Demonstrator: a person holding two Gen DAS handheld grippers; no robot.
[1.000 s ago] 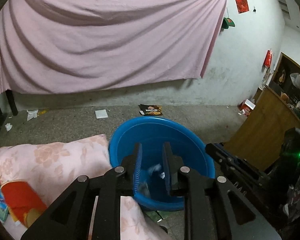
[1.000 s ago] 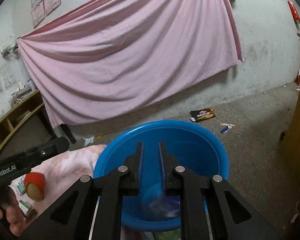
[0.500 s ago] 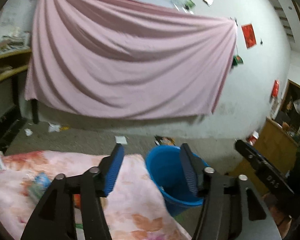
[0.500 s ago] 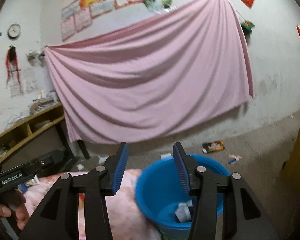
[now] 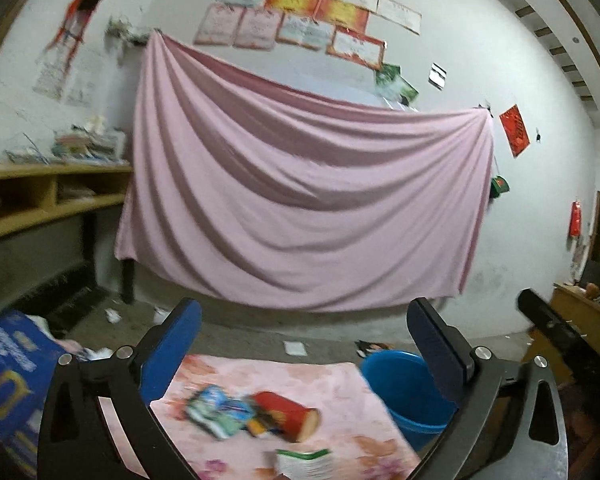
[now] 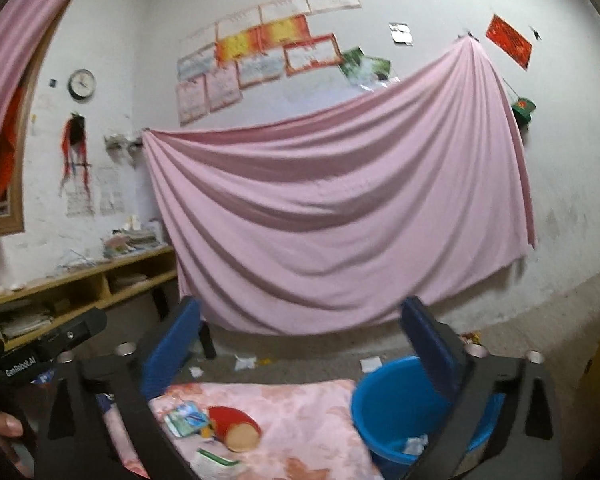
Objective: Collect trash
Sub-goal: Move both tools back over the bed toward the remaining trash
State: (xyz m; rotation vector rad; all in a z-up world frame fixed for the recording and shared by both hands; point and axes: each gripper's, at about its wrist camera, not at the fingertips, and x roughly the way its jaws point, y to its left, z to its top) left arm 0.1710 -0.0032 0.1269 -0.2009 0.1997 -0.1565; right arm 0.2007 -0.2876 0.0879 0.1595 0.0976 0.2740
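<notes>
Trash (image 5: 256,412) on the pink cloth (image 5: 340,384) now shows; both grippers, left (image 5: 304,344) and right (image 6: 300,340), rose from the blue bucket (image 6: 384,408), fingers spread wider, empty.

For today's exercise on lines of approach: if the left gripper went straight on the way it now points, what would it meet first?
Probably the hanging pink sheet: the open left gripper points above the floral cloth; depth is uncertain.
</notes>
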